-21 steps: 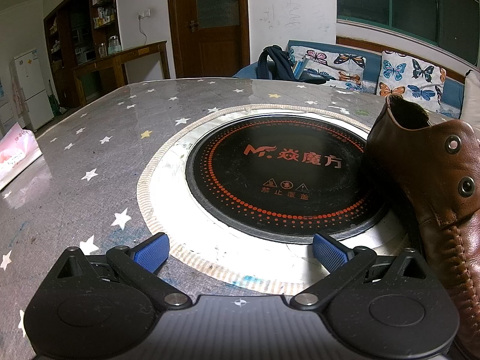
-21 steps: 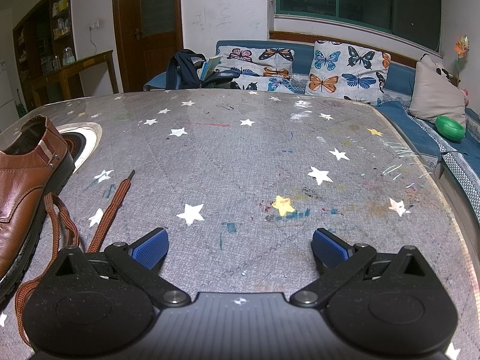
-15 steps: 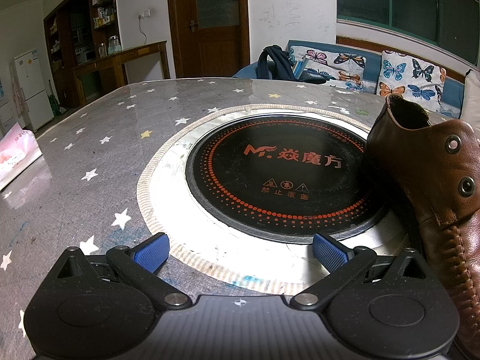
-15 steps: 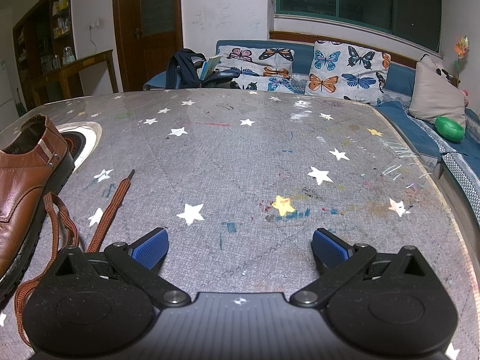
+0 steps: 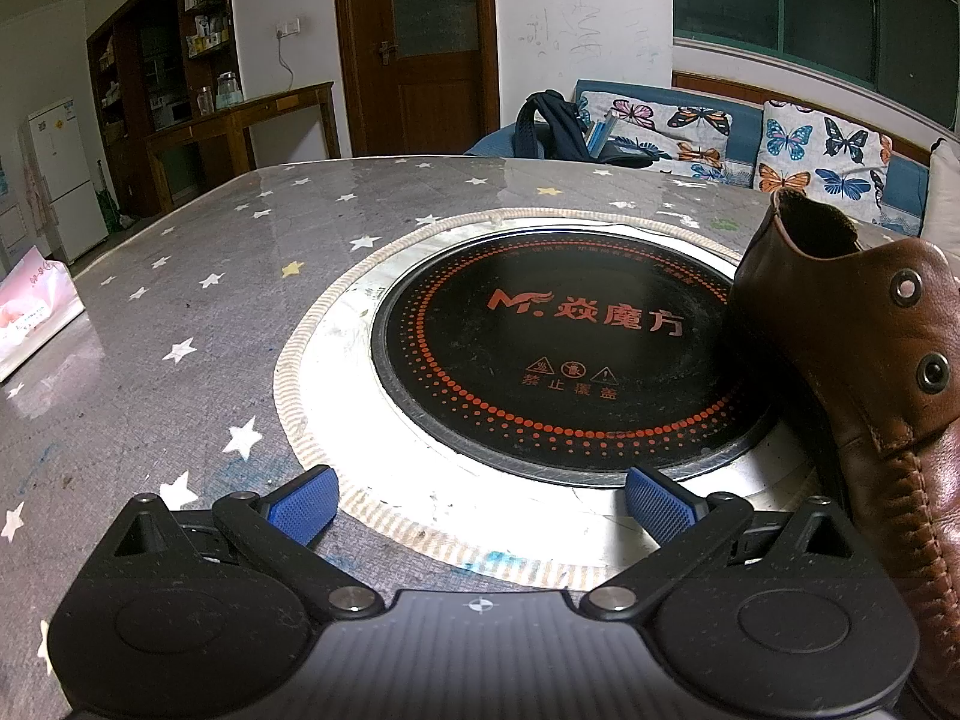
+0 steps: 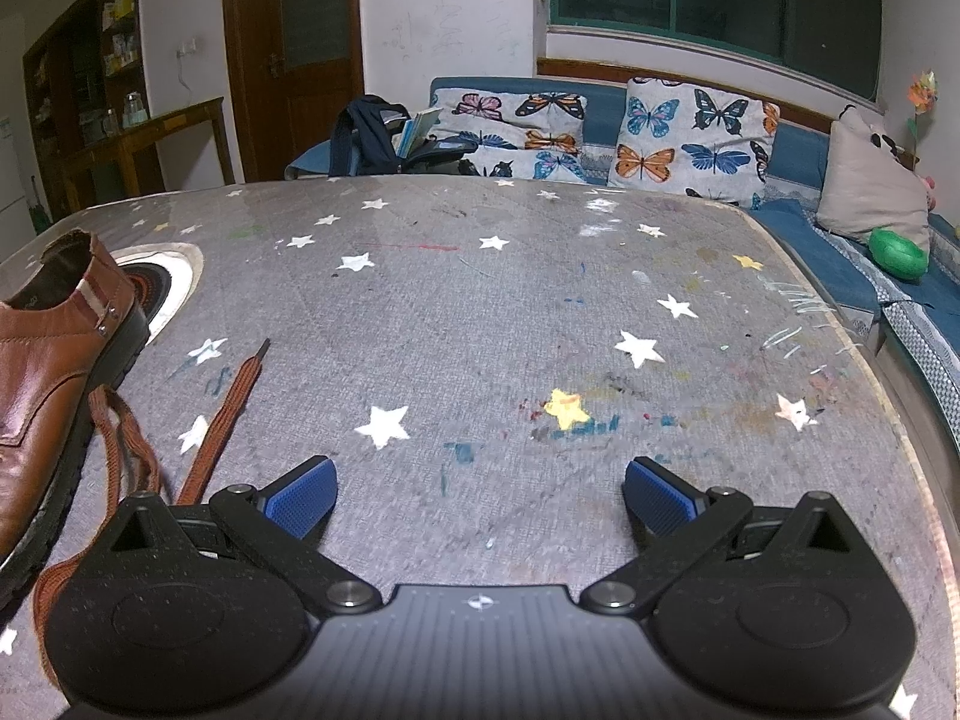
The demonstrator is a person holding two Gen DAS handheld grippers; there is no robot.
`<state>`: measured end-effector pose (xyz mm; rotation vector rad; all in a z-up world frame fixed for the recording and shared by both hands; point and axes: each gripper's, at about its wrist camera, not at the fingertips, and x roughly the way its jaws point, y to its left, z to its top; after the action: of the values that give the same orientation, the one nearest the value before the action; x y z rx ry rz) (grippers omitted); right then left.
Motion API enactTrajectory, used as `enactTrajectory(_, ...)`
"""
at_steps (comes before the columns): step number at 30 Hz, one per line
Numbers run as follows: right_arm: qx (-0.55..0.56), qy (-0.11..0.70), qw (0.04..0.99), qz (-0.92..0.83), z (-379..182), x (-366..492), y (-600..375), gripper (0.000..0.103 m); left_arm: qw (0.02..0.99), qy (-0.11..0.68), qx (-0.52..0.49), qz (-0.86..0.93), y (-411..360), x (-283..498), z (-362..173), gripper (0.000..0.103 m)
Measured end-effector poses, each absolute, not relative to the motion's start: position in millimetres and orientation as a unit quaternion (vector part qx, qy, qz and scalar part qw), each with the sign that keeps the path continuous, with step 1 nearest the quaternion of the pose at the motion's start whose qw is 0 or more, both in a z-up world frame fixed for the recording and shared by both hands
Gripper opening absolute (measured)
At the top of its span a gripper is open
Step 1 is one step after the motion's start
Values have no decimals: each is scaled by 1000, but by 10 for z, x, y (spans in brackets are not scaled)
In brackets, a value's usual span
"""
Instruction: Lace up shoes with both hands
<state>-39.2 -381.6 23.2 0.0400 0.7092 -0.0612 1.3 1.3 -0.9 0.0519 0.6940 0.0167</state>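
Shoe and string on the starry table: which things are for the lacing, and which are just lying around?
For the job:
- brown shoe
- orange lace, loose on the table
- left tool and right tool, both open, empty

Just lying about:
- round cooker plate
- butterfly cushions
- backpack
- green ball

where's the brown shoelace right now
In the right wrist view, the brown shoelace lies loose on the starry tabletop at the left, just beside the brown leather shoe, ahead and left of the right gripper.
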Motion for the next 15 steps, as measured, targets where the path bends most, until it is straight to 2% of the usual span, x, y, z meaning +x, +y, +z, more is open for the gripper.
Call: enactTrajectory(15,15,345,938,-29,227,-562,-3734,103,940,340,26,8,3,7,-5,103)
